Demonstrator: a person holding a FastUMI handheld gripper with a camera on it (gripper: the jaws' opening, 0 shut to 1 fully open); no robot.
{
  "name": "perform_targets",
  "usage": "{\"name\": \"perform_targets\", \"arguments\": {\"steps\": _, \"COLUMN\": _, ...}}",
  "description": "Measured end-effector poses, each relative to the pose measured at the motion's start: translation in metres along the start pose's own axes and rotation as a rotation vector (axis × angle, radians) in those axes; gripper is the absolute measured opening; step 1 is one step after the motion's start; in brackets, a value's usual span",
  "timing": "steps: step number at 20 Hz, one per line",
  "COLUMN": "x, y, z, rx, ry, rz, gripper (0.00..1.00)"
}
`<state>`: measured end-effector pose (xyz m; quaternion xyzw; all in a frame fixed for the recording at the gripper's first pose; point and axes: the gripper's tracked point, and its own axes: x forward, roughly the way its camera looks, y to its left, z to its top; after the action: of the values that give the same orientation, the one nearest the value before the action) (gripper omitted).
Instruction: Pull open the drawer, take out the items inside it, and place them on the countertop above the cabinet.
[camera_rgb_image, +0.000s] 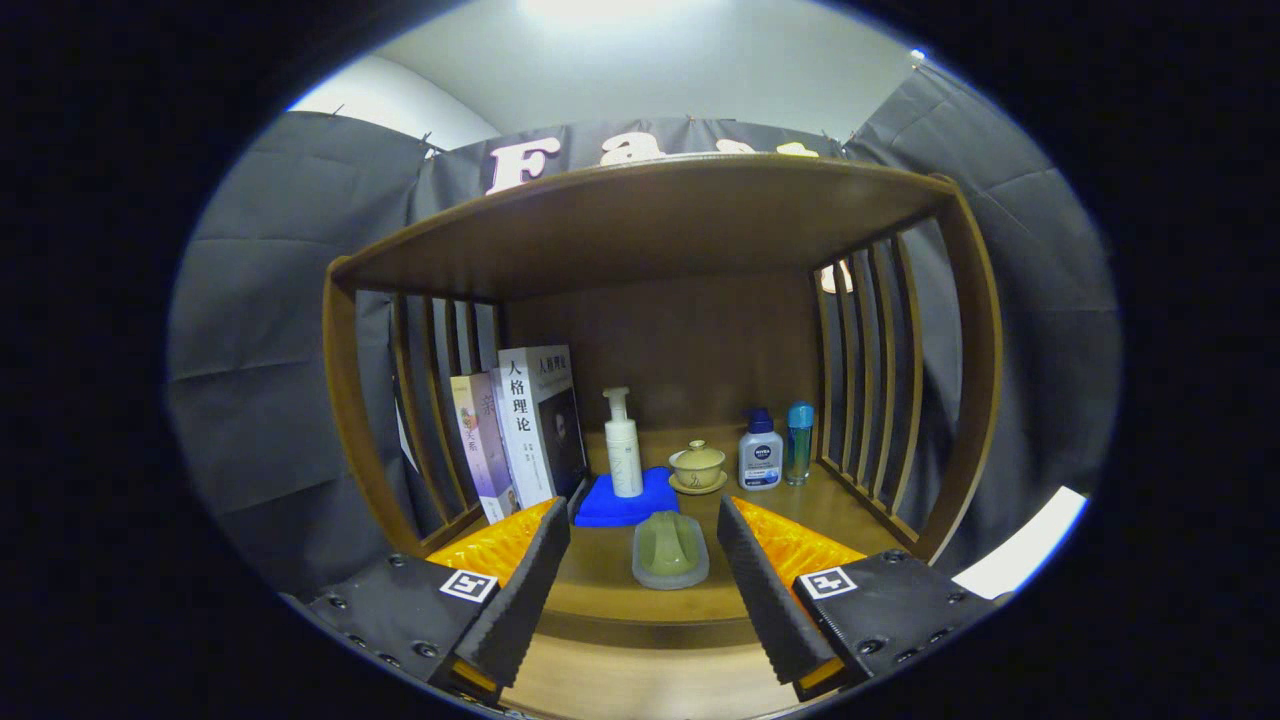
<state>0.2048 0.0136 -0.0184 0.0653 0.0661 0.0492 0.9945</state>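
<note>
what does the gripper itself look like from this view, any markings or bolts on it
The gripper has two long wedge-shaped fingers with ribbed, saw-toothed inner faces, standing open. Each is fixed to a flat black block studded with small round bolts. On each block sits a square white tag with a black blocky pattern, like a tracking marker. No cables or sleeve are visible.

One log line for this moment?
tool: open, empty | soap dish: on countertop, between fingers | drawer: unseen

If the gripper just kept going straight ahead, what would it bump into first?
Probably the green soap in its dish, lying on the wooden shelf between the open gripper's fingers. Beyond it stand the white pump bottle and lidded tea cup. Depth is hard to judge.
</note>
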Motion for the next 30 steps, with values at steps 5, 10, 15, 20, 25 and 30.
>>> {"name": "perform_targets", "arguments": {"steps": 5, "x": -0.018, "y": 0.001, "z": -0.022, "rx": 0.014, "ry": 0.023, "rz": -0.003, "gripper": 0.94}}
{"name": "perform_targets", "arguments": {"steps": 10, "x": -0.040, "y": -0.003, "z": -0.032, "rx": 0.039, "ry": -0.004, "rz": -0.017, "gripper": 0.94}}
{"name": "perform_targets", "arguments": {"steps": 15, "x": -0.077, "y": 0.001, "z": -0.052, "rx": 0.029, "ry": -0.057, "rz": -0.035, "gripper": 0.94}}
{"name": "perform_targets", "arguments": {"steps": 20, "x": -0.114, "y": 0.014, "z": -0.112, "rx": -0.003, "ry": -0.004, "rz": -0.034, "gripper": 0.94}}
{"name": "perform_targets", "arguments": {"steps": 25, "x": -0.138, "y": 0.021, "z": -0.162, "rx": -0.027, "ry": 0.010, "rz": -0.056, "gripper": 0.94}}
{"name": "perform_targets", "arguments": {"steps": 30, "x": -0.138, "y": 0.017, "z": -0.205, "rx": -0.064, "ry": 0.045, "rz": -0.082, "gripper": 0.94}}
